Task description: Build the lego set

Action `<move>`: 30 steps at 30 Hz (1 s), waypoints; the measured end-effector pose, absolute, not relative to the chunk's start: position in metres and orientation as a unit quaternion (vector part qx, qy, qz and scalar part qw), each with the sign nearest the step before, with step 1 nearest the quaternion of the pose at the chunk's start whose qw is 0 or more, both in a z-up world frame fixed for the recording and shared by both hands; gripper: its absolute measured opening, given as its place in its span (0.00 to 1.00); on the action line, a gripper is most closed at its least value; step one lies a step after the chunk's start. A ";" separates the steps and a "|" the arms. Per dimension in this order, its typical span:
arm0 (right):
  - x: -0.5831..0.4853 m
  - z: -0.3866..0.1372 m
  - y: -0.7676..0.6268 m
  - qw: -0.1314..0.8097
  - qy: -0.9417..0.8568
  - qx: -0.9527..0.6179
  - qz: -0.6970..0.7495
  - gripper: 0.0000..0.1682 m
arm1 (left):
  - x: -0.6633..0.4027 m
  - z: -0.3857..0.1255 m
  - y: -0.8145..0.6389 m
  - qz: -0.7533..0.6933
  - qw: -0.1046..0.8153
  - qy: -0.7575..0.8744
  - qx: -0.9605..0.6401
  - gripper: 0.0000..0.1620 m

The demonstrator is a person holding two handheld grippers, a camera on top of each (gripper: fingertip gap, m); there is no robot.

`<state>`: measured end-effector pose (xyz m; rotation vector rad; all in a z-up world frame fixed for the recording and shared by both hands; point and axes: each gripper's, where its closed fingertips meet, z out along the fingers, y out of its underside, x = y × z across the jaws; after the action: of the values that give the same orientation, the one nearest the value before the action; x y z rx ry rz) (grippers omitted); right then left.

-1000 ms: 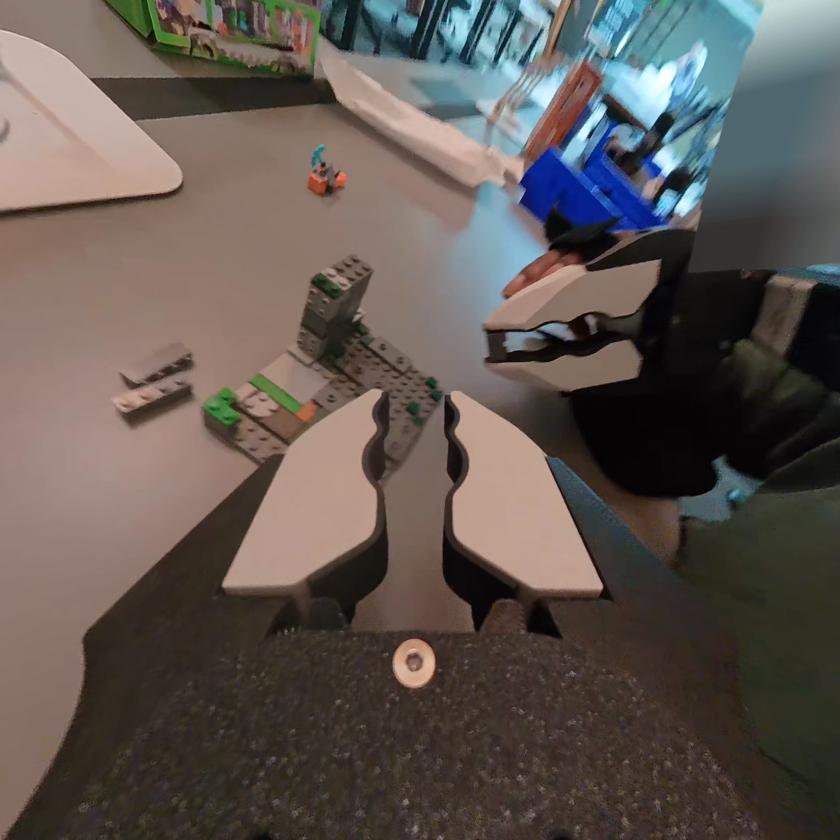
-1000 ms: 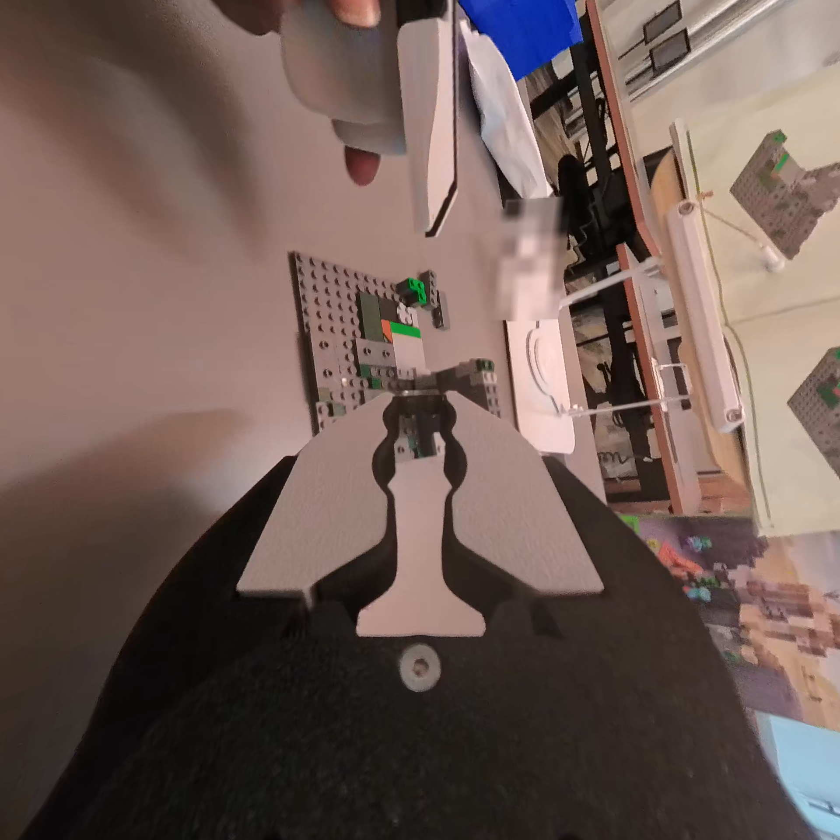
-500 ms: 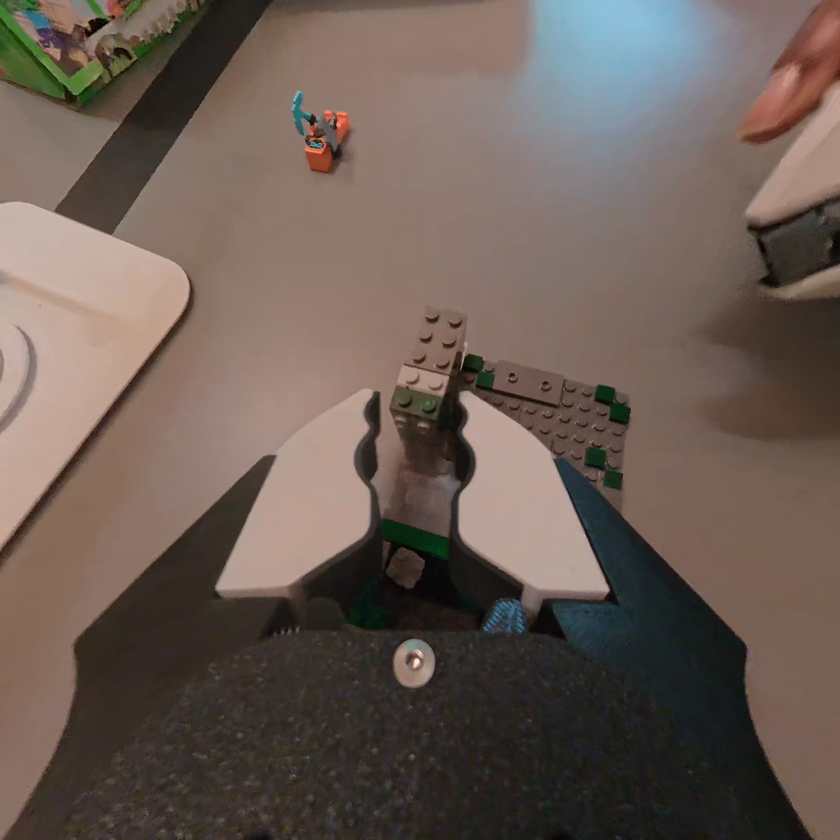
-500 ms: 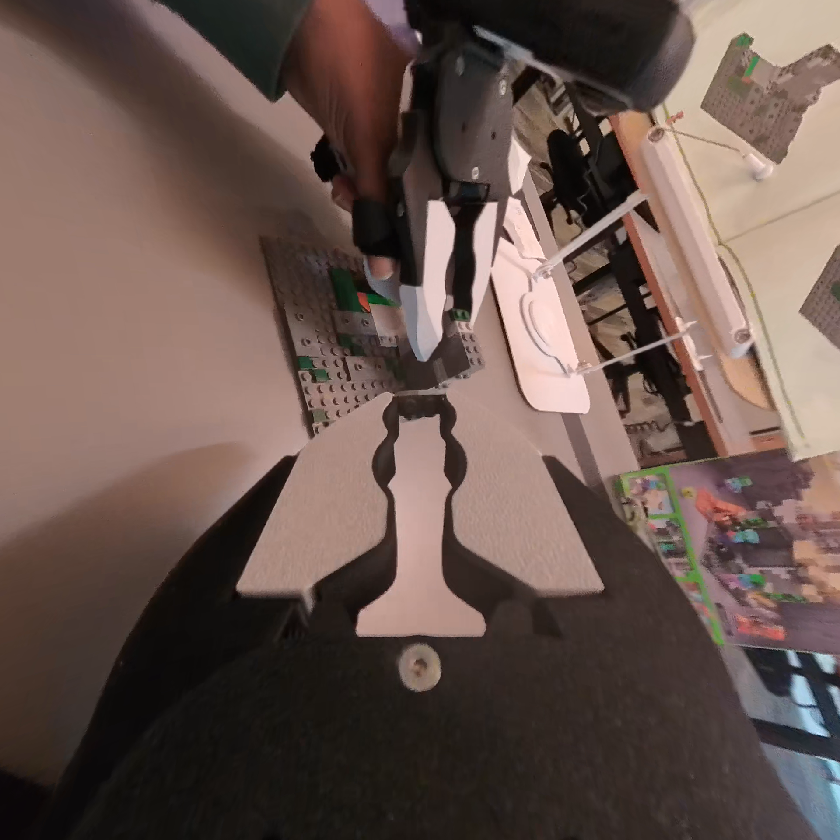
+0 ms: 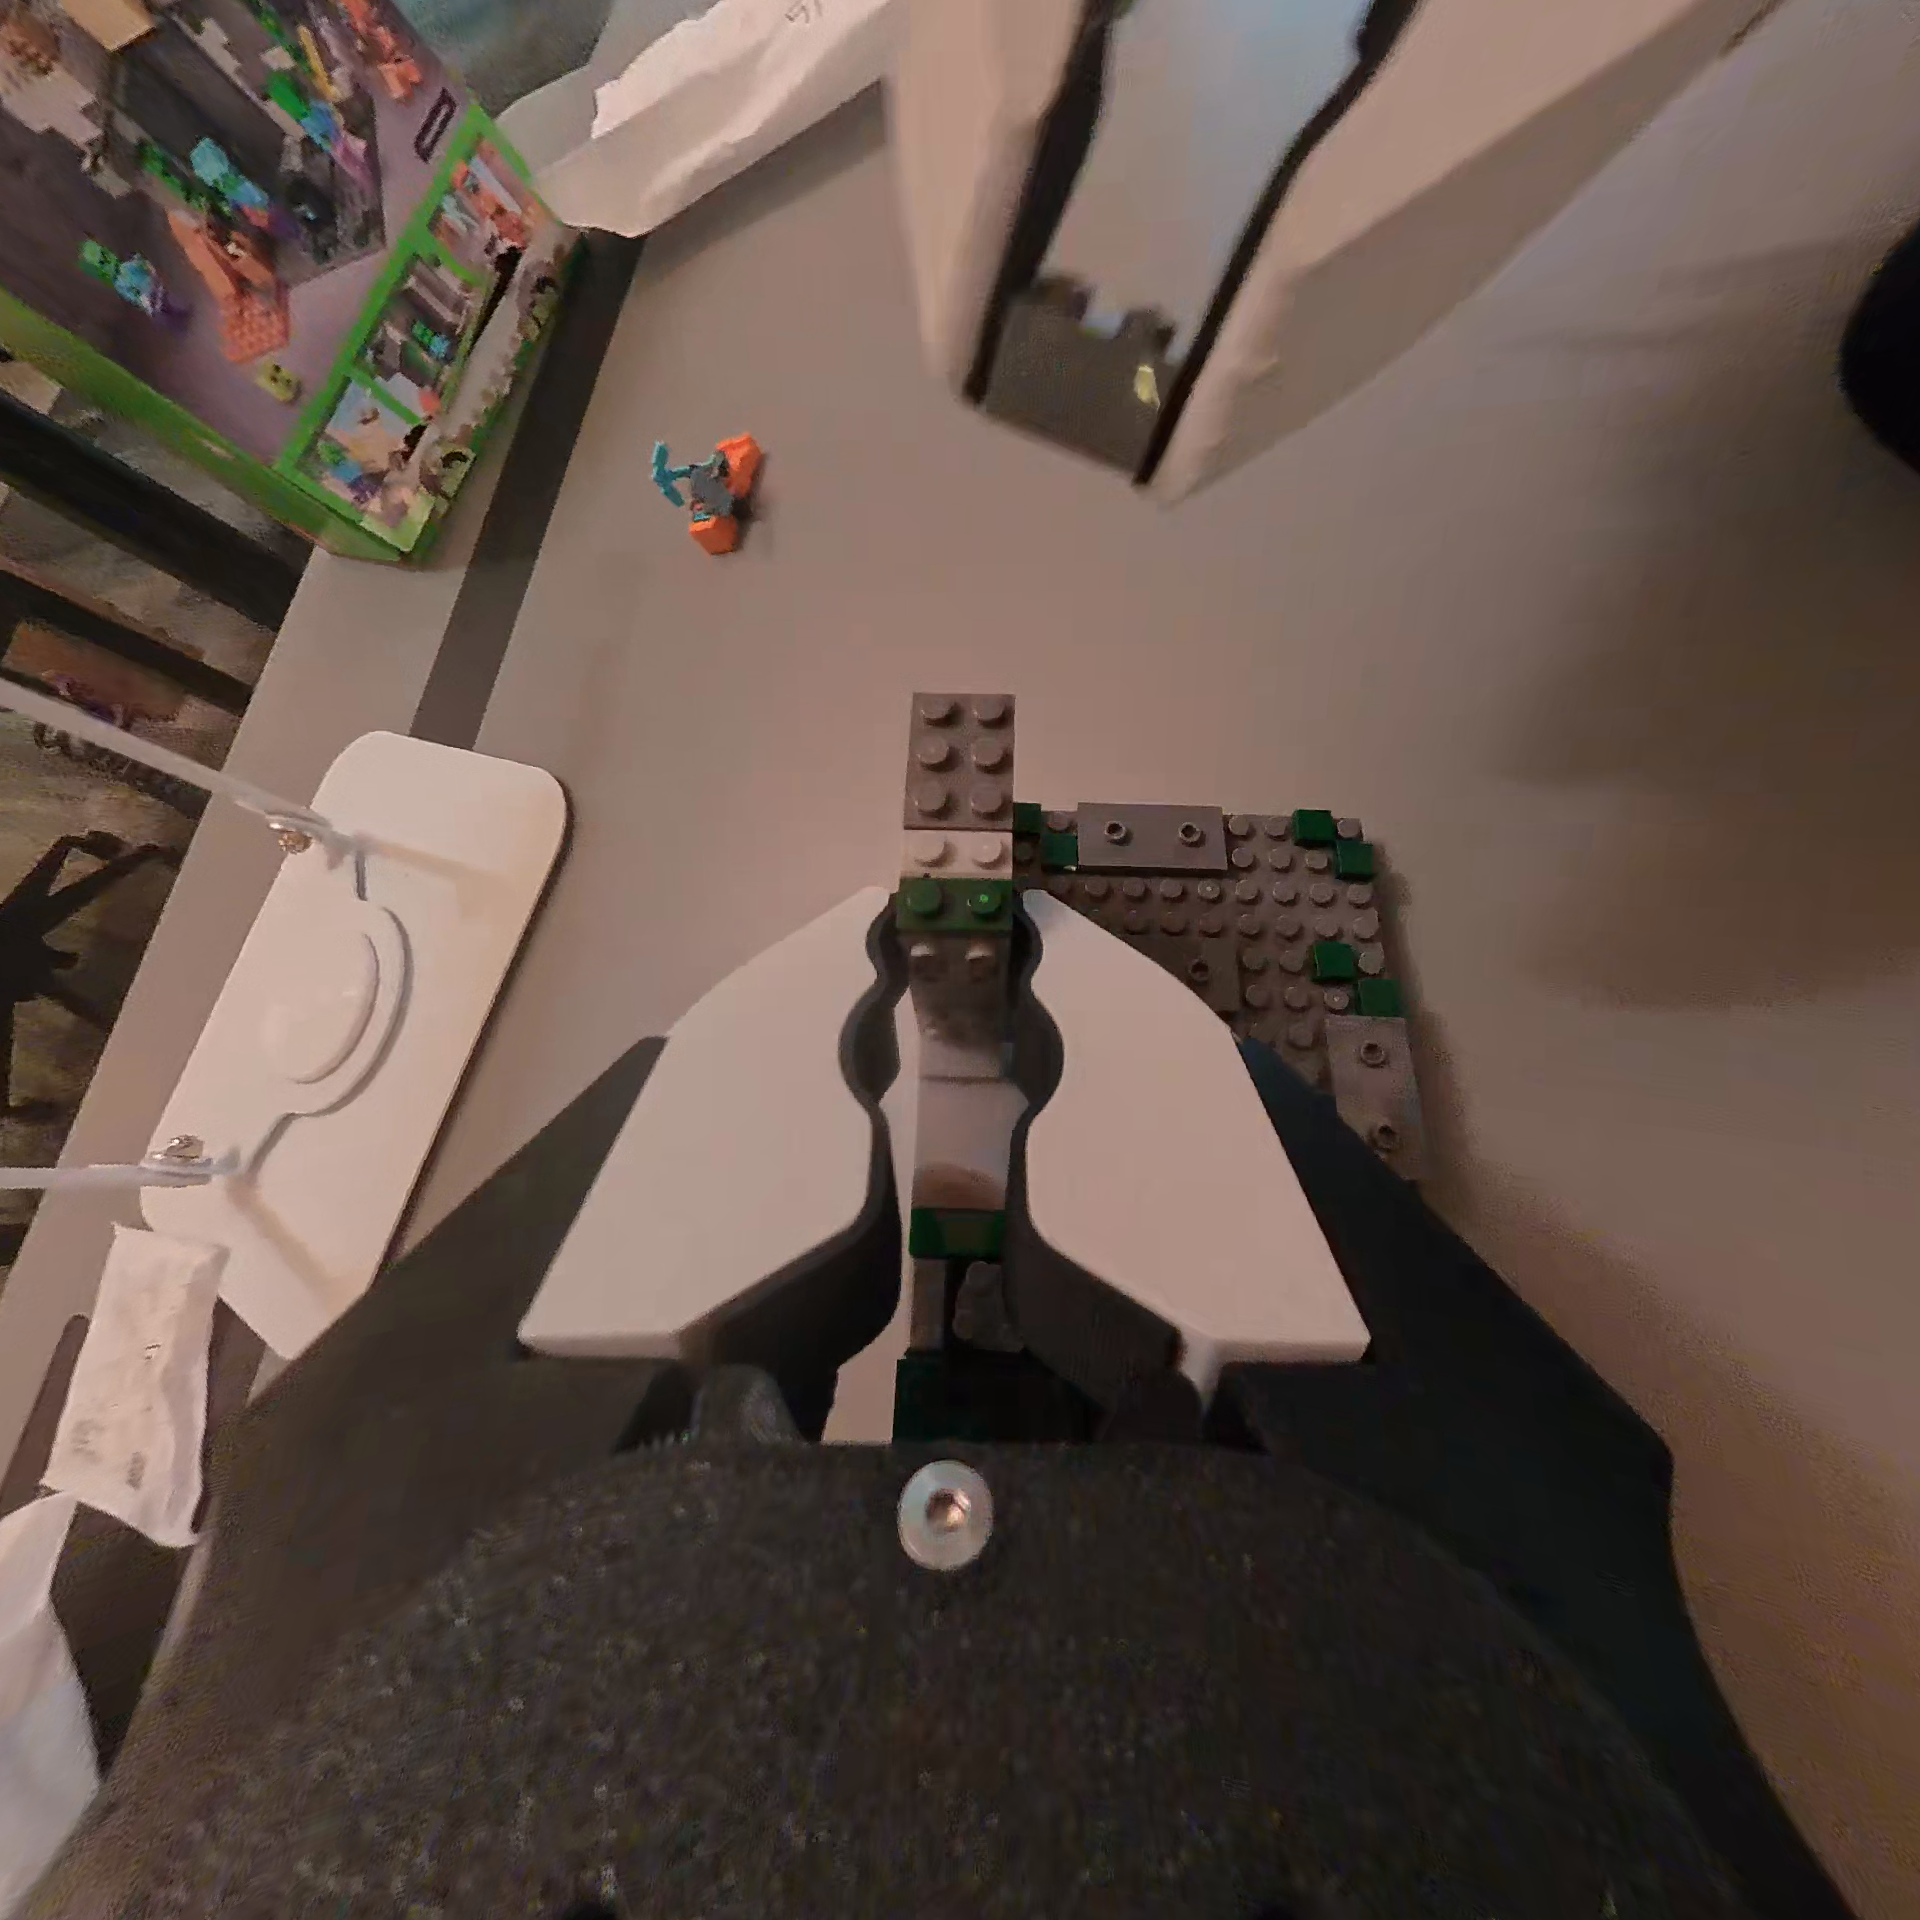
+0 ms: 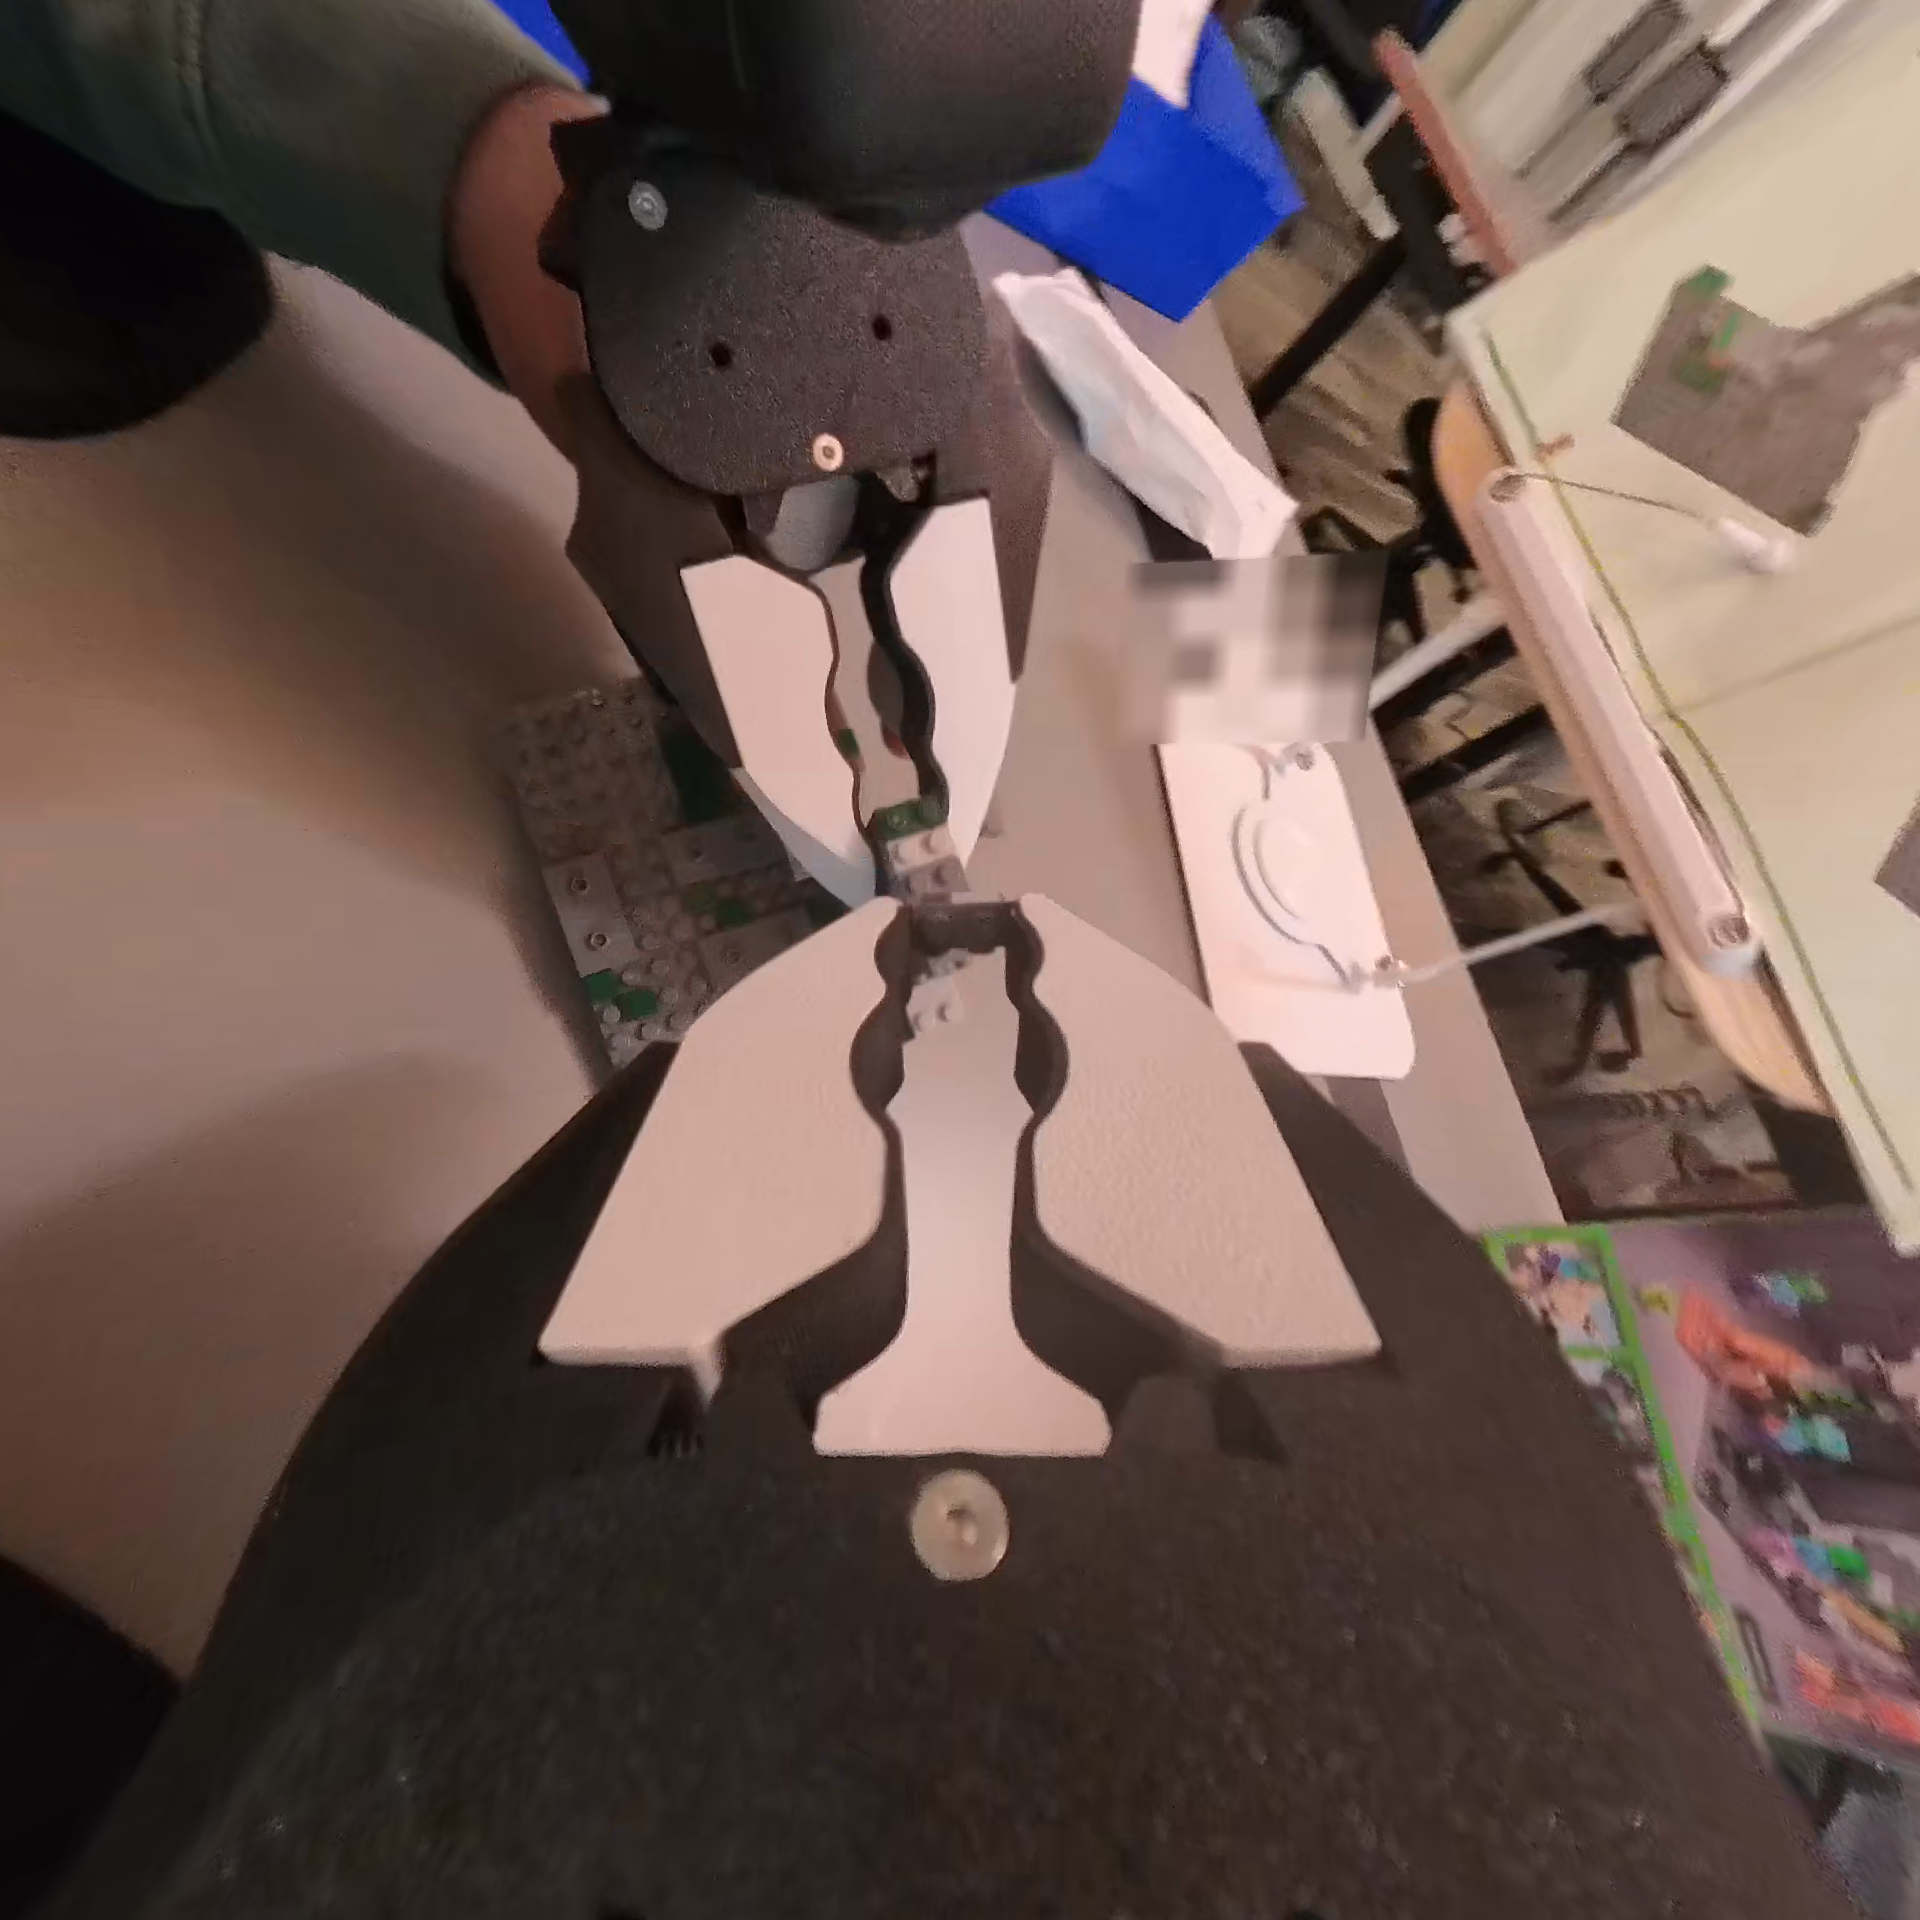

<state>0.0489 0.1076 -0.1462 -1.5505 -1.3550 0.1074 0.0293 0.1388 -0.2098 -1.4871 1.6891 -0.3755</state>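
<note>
Your left gripper (image 5: 958, 914) has its fingers closed on the grey brick tower (image 5: 961, 790), pinning it near the green-studded layer so that it and the dark baseplate (image 5: 1216, 935) beside your right finger hold steady, I judge, for pressing. Your right gripper (image 6: 961, 914) clamps a dark grey brick (image 6: 961, 925) at its fingertips, poised just above the tower's top studs. It sits directly opposite your left fingers, probably so the brick seats straight down.
</note>
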 end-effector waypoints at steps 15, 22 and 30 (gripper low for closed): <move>0.036 -0.168 0.087 0.375 -0.632 -0.672 0.096 0.10 | 0.021 -0.194 0.092 -0.174 0.374 0.703 -0.579 0.11; 0.034 -0.176 0.081 0.366 -0.638 -0.669 0.106 0.10 | 0.020 -0.199 0.085 -0.195 0.356 0.708 -0.579 0.11; 0.038 -0.186 0.079 0.358 -0.638 -0.674 0.106 0.10 | 0.021 -0.211 0.083 -0.210 0.335 0.711 -0.582 0.11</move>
<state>0.0376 0.0786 -0.1865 -1.7390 -1.6454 0.2729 0.0206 0.0825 -0.2111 -1.5179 1.8557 -0.5474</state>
